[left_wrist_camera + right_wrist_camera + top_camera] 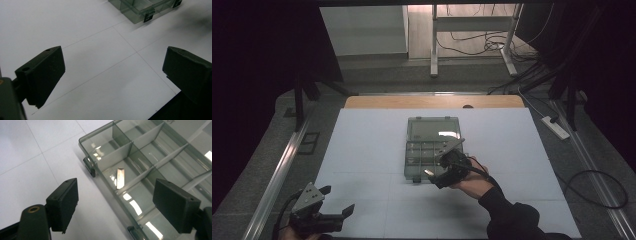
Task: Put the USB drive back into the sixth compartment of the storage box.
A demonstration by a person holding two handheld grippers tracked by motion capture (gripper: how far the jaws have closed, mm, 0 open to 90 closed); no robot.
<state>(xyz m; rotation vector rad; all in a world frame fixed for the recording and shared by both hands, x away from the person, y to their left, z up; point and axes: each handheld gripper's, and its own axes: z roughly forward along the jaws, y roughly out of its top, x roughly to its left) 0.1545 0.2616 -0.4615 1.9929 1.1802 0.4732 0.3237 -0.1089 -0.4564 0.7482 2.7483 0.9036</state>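
A small flat metal strip lies on the floor of one compartment of the clear plastic box, in the row along the box's near edge, close to a corner with a dark latch. It looks thin, stiff, light and shiny, so it would likely be slippery and hard to lift off the smooth floor; the best hold is probably across its narrow width near the middle, or by tipping one end up against a divider. The box itself seems a light, rigid, thin-walled tray with its lid laid open on the far side, and it may slide on the white sheet if pushed. The right tongs hang over the box's near edge, spread wide and empty, one jaw outside the box, the other above the compartments. The left tongs are well away from the box, low over the bare table, also wide and holding nothing.
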